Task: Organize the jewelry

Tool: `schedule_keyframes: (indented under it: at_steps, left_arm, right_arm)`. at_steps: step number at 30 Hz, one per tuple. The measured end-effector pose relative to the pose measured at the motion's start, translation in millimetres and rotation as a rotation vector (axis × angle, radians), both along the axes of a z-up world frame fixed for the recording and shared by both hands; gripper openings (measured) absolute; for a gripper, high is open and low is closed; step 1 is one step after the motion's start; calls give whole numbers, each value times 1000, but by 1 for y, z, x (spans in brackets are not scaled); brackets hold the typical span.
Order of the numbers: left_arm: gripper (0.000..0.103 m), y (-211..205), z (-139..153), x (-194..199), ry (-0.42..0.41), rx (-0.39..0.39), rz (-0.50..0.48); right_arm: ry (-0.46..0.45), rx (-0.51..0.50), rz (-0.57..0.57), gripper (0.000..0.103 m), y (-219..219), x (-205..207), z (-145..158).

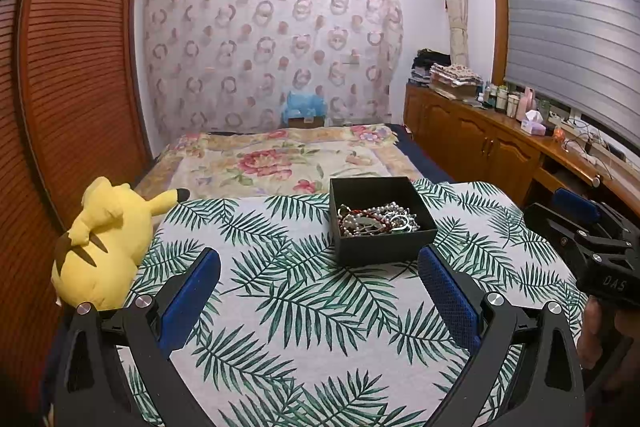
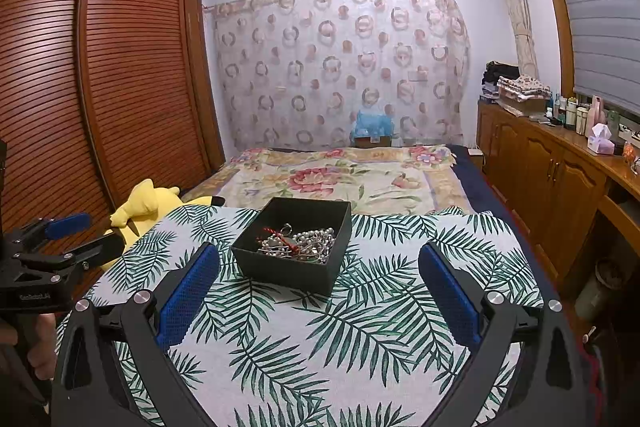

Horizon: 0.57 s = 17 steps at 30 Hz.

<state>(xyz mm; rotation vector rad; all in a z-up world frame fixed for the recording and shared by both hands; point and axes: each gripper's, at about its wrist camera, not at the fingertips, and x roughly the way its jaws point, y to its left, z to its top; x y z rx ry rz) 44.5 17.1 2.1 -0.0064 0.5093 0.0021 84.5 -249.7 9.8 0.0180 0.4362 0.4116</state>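
Left hand-held gripper [image 1: 319, 263]: blue textured pads spread wide, empty, above leaf-print cloth [image 1: 280, 307].
Right hand-held gripper [image 2: 319, 259]: likewise parted, empty.
Box [image 1: 380, 217]: square, black, just ahead of both.
Jewelry [image 1: 376, 221]: tangled beads, chains inside.

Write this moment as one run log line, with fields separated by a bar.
left hand-held gripper: open, empty | right hand-held gripper: open, empty | jewelry: tangled in black box | box: on leaf-print cloth
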Motion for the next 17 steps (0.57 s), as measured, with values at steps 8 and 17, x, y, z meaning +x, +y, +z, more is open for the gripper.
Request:
schedule_keyframes:
  at_steps: [8, 17]
  left_arm:
    - [95, 1, -1, 0, 1, -2, 3]
    - [95, 5, -4, -1, 2, -2, 5]
  right_arm:
    - [3, 1, 0, 100, 2, 1, -4]
    - [4, 1, 0, 100, 2, 0, -6]
